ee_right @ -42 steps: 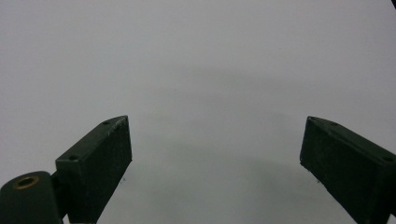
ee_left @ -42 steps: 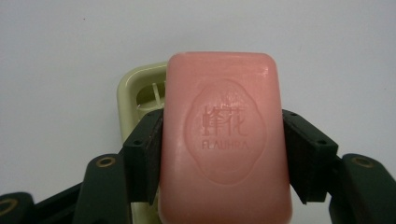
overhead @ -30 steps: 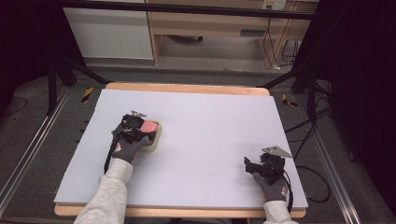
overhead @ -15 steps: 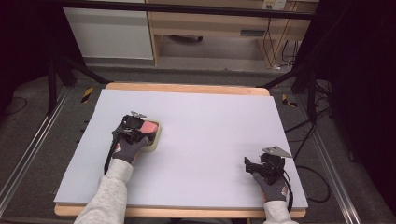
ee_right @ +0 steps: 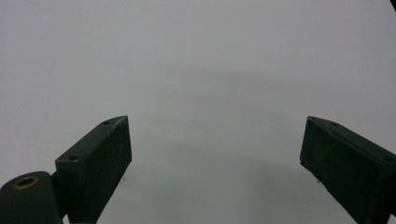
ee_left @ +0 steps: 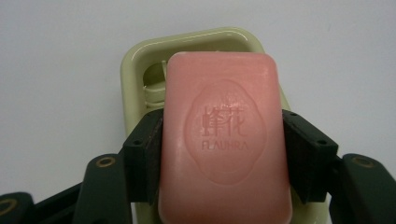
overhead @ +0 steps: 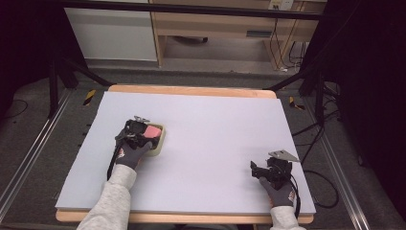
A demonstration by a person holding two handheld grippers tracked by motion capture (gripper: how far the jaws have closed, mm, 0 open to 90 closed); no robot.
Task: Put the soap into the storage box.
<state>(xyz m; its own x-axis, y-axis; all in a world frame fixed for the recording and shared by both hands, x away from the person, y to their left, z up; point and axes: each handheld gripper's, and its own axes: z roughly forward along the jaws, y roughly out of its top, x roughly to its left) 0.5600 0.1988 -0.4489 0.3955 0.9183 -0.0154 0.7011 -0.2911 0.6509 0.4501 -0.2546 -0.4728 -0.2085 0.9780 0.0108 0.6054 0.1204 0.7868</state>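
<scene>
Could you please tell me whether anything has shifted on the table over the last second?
Nothing has visibly changed. The left gripper stays shut on the pink rectangular soap bar over the pale green plastic soap dish, and the right gripper stays open above the bare white tabletop at the near right.

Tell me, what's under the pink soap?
Under the pink soap sits a pale green soap dish; its rim and a ridged bit of its inside peek out. The left gripper grips the soap, which hides the rest of the dish.
</scene>
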